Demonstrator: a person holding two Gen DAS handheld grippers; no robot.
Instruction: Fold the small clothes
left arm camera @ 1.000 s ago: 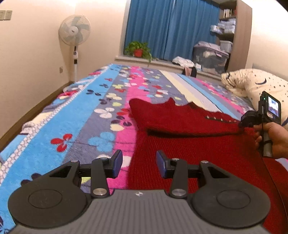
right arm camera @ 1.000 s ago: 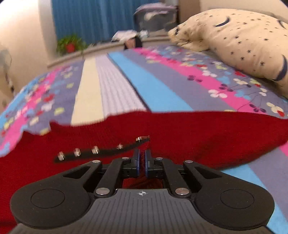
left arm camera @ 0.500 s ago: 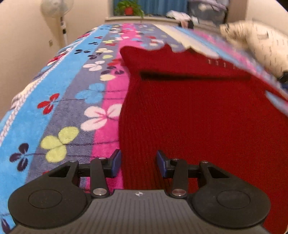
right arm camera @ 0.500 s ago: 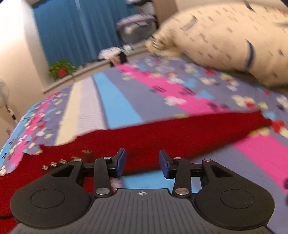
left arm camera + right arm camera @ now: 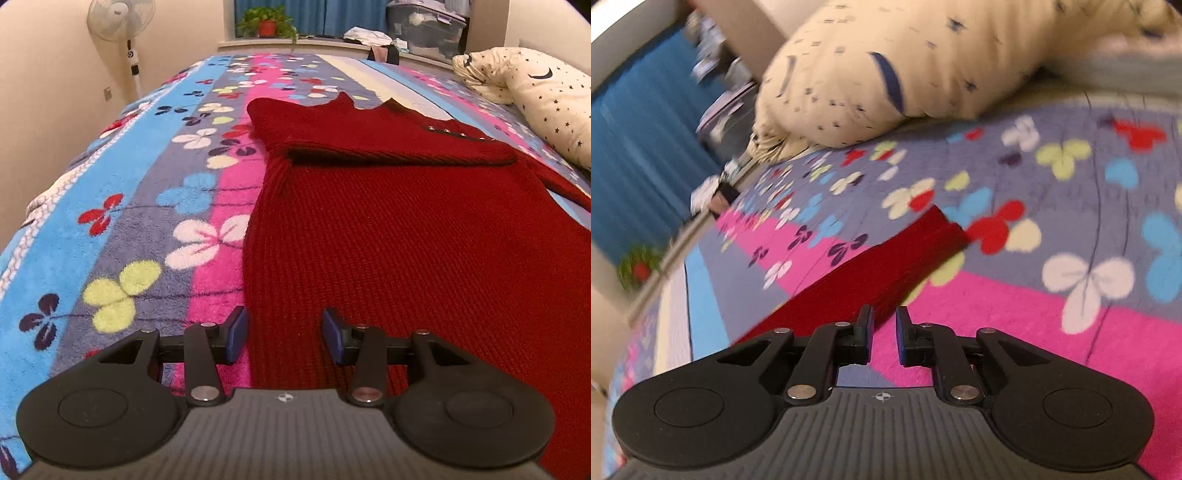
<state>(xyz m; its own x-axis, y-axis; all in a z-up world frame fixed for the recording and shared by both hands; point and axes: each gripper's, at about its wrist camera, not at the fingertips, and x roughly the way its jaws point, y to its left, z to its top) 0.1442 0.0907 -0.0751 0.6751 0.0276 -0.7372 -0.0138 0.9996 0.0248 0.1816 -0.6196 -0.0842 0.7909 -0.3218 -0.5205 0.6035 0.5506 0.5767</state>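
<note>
Red ribbed knit fills the ground directly ahead of the left gripper [image 5: 282, 336], whose jaws stand apart with nothing clamped; the left side edge of the red sweater [image 5: 406, 236] runs up just inside the left jaw, so the gripper hangs over the garment's near left border, by the hem as far as one can judge. Further ahead of that gripper, one sleeve [image 5: 399, 147] is already folded across the chest, lying flat as a band with a row of small metal studs [image 5: 458, 134] near its far right end, and the neckline shows beyond it. To the right, the right gripper [image 5: 884, 330] has just been closing its jaws; they stand a little apart with nothing between them, the pink of the flowered blanket [image 5: 1015, 321] showing through the gap. Just ahead and left of it lies the other sleeve [image 5: 886, 266], stretched out flat on the blanket with its cuff pointing away toward the star-print pillow [image 5: 886, 70]. By my reading, the fold is at an early stage: one sleeve is in, the second is not yet brought over the body, and the lengthwise fold of hem toward collar remains after that.
</note>
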